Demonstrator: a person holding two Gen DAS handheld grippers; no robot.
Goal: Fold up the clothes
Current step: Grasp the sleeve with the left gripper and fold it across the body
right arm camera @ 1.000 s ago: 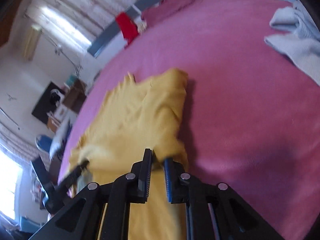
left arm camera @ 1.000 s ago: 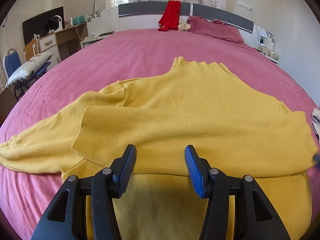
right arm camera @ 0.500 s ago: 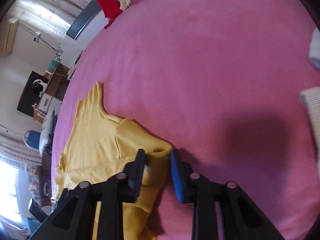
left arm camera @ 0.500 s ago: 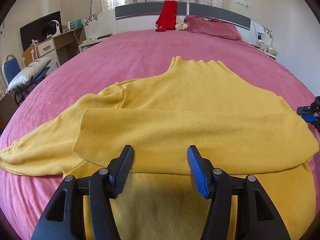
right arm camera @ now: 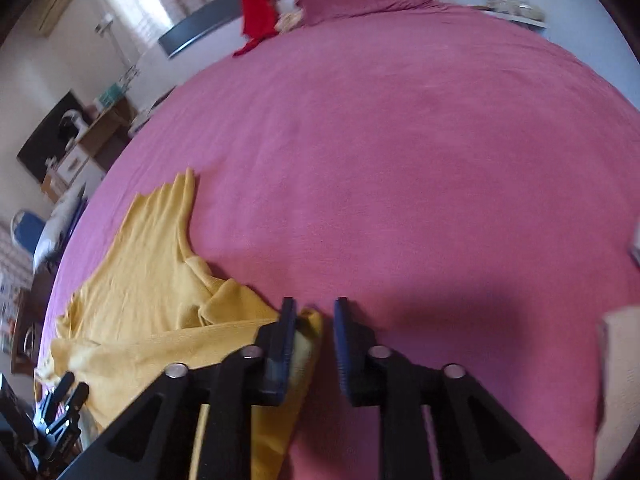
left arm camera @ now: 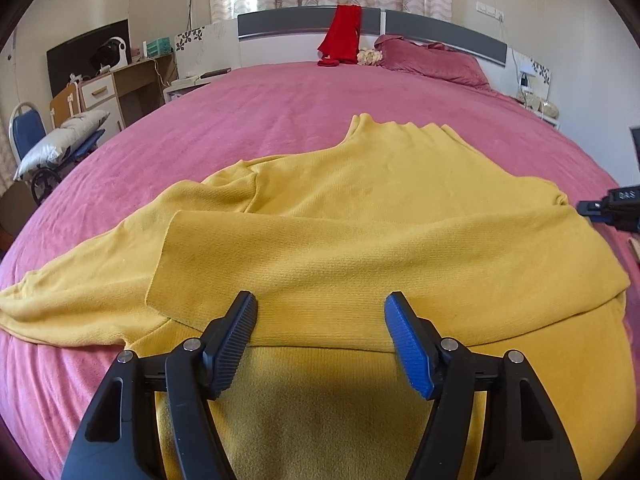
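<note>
A yellow sweater [left arm camera: 360,216] lies flat on the pink bed [left arm camera: 248,120], collar toward the headboard. One sleeve is folded across the body from the right; the other sleeve [left arm camera: 72,296] stretches out to the left. My left gripper [left arm camera: 320,312] is open and empty, just above the sweater's lower body. In the right wrist view the sweater [right arm camera: 156,272] lies at the left, and my right gripper [right arm camera: 314,316] is open at its right shoulder edge, with a bit of yellow cloth between the fingers, not pinched. The right gripper also shows at the left wrist view's right edge [left arm camera: 600,210].
A red garment [left arm camera: 342,38] hangs on the headboard beside a maroon pillow [left arm camera: 432,64]. A desk, a blue chair [left arm camera: 24,132] and a grey cushion stand left of the bed. A pale garment [right arm camera: 618,360] lies on the bed at the far right.
My right gripper carried the sleeve fold down onto the bed, opened and let the cloth go. The folded sleeve now lies across the body. My left gripper stayed open and almost still.
</note>
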